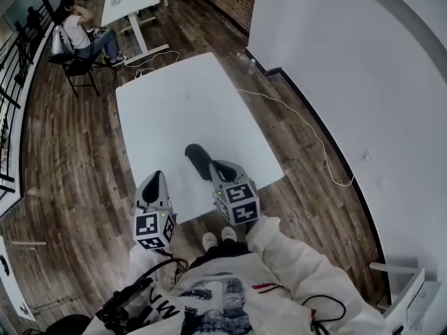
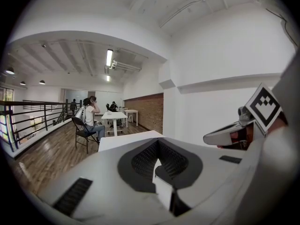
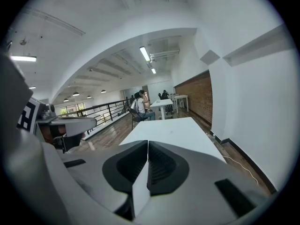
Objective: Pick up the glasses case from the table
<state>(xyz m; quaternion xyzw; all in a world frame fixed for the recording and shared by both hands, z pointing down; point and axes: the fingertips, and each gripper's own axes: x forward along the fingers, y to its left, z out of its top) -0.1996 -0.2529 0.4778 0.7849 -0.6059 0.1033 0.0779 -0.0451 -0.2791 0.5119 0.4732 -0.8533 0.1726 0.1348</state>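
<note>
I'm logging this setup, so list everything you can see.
table: one, white, centre of the floor
likely glasses case: one, dark, table's near end
far table: one, white, top left
seated person: one, on a black chair, by far table
cable: one, white, floor right of table
left gripper: one, white, jaws shut, empty
right gripper: one, white, jaws shut, empty
</note>
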